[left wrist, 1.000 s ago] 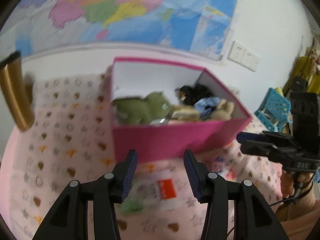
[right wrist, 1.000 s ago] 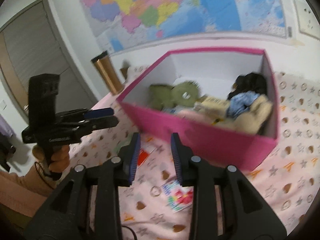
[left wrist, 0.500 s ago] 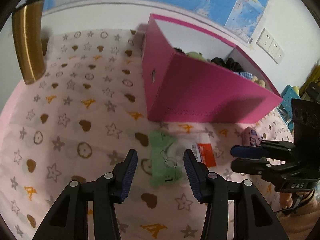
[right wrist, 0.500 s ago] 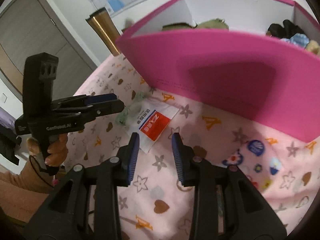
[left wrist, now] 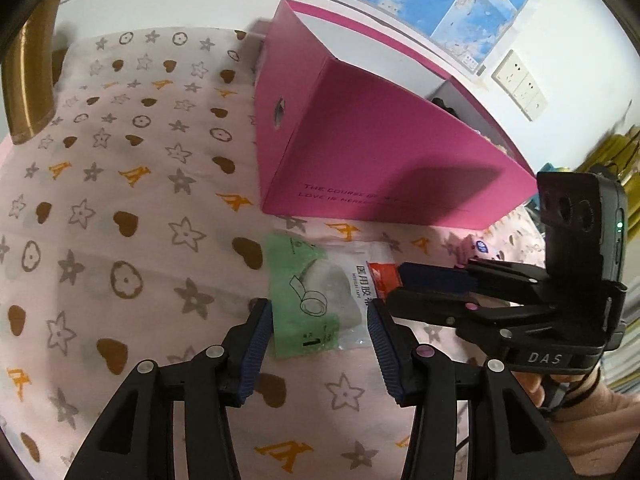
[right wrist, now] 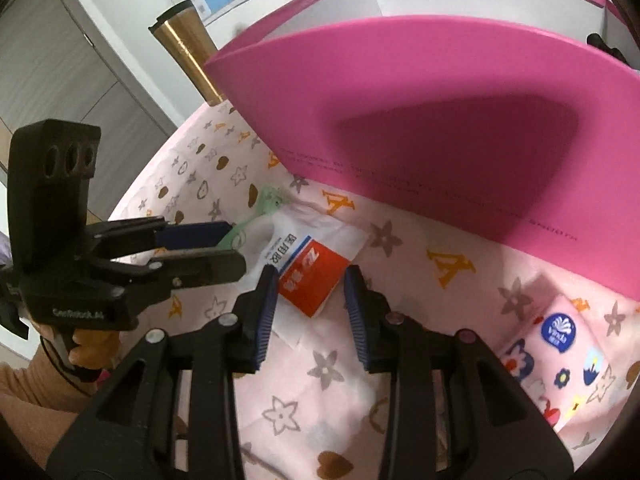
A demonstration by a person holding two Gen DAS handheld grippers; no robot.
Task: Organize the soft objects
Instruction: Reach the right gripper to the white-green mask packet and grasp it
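A flat plastic packet [left wrist: 304,292], green at one end with a red label [right wrist: 312,272] at the other, lies on the pink patterned cloth in front of the pink box [left wrist: 380,152]. My left gripper [left wrist: 318,312] is open and low over the green end, with the packet between its fingers. My right gripper [right wrist: 310,284] is open astride the red-label end. Each gripper shows in the other's view: the right gripper [left wrist: 396,286] comes in from the right, the left gripper [right wrist: 236,246] from the left. The pink box [right wrist: 440,120] hides most of its contents; only a black soft thing [right wrist: 600,42] peeks out.
A gold tumbler [left wrist: 28,80] stands at the cloth's far left edge. A small pink tissue pack [right wrist: 560,340] lies right of the packet, near the box's corner. A wall with a map and sockets [left wrist: 520,84] rises behind the box.
Both grippers came down from above the box to just over the cloth and closed in on the packet from either end. The box's inside dropped out of sight.
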